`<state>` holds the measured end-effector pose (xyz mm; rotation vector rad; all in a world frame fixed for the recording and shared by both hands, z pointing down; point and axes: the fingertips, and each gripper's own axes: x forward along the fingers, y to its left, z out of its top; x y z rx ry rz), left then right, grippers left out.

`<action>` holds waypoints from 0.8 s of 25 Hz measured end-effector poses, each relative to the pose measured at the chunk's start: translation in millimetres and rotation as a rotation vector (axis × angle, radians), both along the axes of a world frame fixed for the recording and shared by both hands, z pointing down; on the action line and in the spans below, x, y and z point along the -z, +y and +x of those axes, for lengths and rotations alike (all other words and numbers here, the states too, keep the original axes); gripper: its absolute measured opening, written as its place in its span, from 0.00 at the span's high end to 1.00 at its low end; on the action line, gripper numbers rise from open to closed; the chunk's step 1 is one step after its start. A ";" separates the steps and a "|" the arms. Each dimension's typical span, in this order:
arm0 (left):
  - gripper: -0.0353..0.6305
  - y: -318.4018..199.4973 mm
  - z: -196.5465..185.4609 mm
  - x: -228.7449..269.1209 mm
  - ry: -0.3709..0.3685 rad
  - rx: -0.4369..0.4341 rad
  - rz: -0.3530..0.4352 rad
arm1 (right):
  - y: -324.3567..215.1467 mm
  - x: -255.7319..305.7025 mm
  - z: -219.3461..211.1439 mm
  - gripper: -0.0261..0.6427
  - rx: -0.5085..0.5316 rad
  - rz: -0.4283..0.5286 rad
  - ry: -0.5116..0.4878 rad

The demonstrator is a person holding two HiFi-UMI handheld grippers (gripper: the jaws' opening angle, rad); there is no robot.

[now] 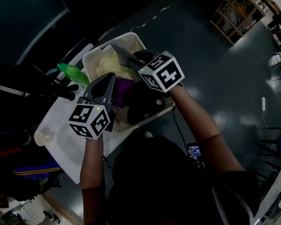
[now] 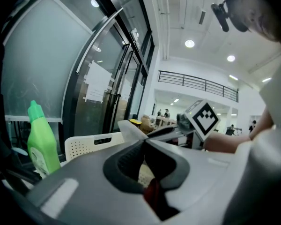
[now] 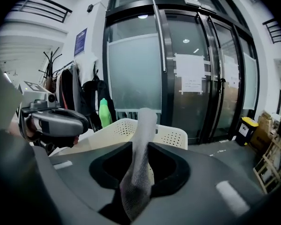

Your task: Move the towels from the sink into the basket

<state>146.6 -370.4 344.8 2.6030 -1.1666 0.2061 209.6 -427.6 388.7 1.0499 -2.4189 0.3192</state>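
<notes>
Worktop (image 1: 61,125): carrying the basket (image 1: 131,37).
Right gripper (image 1: 124,56): fingers standing apart around a mesh towel (image 3: 141,130), above the basket.
Left gripper (image 2: 143,142): fingers pressing together.
Release: best shaking it free inside the rim.

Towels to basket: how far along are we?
Done: a yellow towel and a purple towel lie in the basket. In hand: a pale mesh towel stands between the slightly parted jaws of the right gripper, above the basket; not dropped yet. The left gripper is shut. Left: unclear, since no view shows the sink.
</notes>
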 end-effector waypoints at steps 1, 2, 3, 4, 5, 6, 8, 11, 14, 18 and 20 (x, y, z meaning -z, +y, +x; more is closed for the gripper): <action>0.93 -0.2 -0.2 0.1 0.000 0.000 0.000 | -0.2 1.1 -0.6 0.78 0.000 0.001 -0.006; 0.93 -0.2 -0.4 0.1 0.000 0.000 -0.001 | 0.0 1.7 -1.1 0.74 0.001 0.003 -0.007; 0.93 0.0 -0.5 -0.1 0.000 -0.001 -0.002 | 0.4 1.7 -1.7 0.72 0.002 0.005 -0.006; 0.93 -0.1 -0.9 -0.4 0.001 -0.001 -0.002 | 0.7 1.5 -2.3 0.69 0.004 0.005 -0.005; 0.93 -0.3 -1.6 -0.8 0.001 0.000 -0.002 | 0.9 1.1 -3.1 0.68 0.005 0.006 -0.004; 0.93 -0.6 -2.4 -1.1 0.002 0.000 -0.002 | 1.0 0.8 -4.0 0.69 0.006 0.005 -0.004; 0.93 -0.4 -3.9 -1.8 0.004 0.000 -0.003 | 2.3 -0.3 -5.7 0.69 0.009 0.002 -0.007; 0.93 0.3 -6.1 -1.7 0.008 0.000 -0.002 | 4.1 -1.2 -7.1 0.71 0.010 -0.001 -0.011; 0.93 0.7 -8.9 -0.1 0.011 0.001 0.001 | 4.6 0.3 -8.4 0.76 0.011 0.000 -0.011; 0.93 2.1 -14.2 1.5 0.013 0.003 0.003 | 7.0 2.0 -10.6 0.82 0.013 -0.004 -0.011; 0.93 4.0 -17.0 2.3 0.015 0.003 0.005 | 9.2 3.8 -11.0 0.86 0.011 -0.002 -0.009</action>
